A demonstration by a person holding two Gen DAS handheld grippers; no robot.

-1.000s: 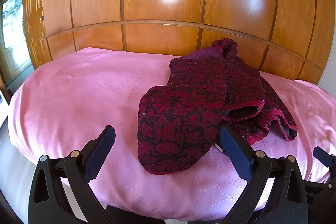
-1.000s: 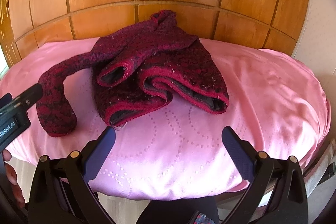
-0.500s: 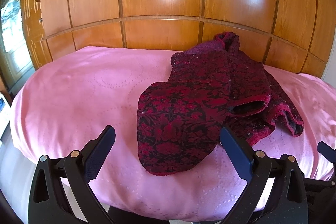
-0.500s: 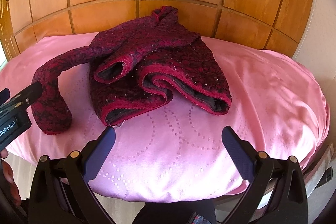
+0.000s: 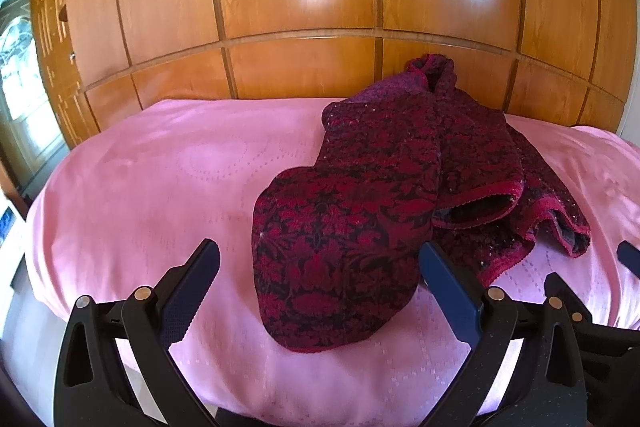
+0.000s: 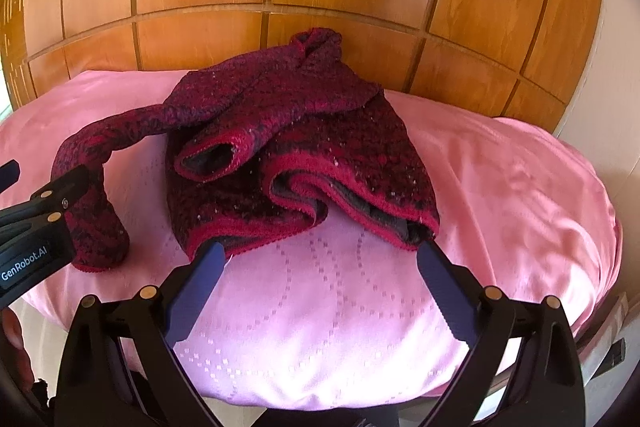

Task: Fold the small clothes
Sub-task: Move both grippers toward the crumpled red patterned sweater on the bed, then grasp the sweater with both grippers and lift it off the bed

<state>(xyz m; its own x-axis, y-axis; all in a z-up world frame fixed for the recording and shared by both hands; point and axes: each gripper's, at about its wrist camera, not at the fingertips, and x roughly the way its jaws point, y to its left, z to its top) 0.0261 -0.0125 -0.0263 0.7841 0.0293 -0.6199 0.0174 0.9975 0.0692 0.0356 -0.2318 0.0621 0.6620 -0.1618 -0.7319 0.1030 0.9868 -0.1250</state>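
A small dark red and black patterned sweater [image 5: 400,179] lies crumpled on a pink cloth-covered table [image 5: 160,187]. One sleeve [image 5: 336,259] stretches toward the front edge. My left gripper [image 5: 320,279] is open and empty, just in front of the sleeve's cuff. In the right wrist view the sweater [image 6: 304,147] lies bunched with its red hem [image 6: 352,199] turned up. My right gripper [image 6: 320,279] is open and empty, just before the hem. The left gripper's body [image 6: 32,227] shows at the left, by the sleeve [image 6: 92,195].
Glossy wooden wardrobe doors [image 5: 300,7] stand right behind the table. A window or glazed door [image 5: 16,75] is at far left. The pink cloth [image 6: 520,207] spreads to the right of the sweater. The table's front edge is just below both grippers.
Both grippers have moved forward toward the sweater, which now looks larger and nearer. The sweater itself has not moved. Both grippers stay open.
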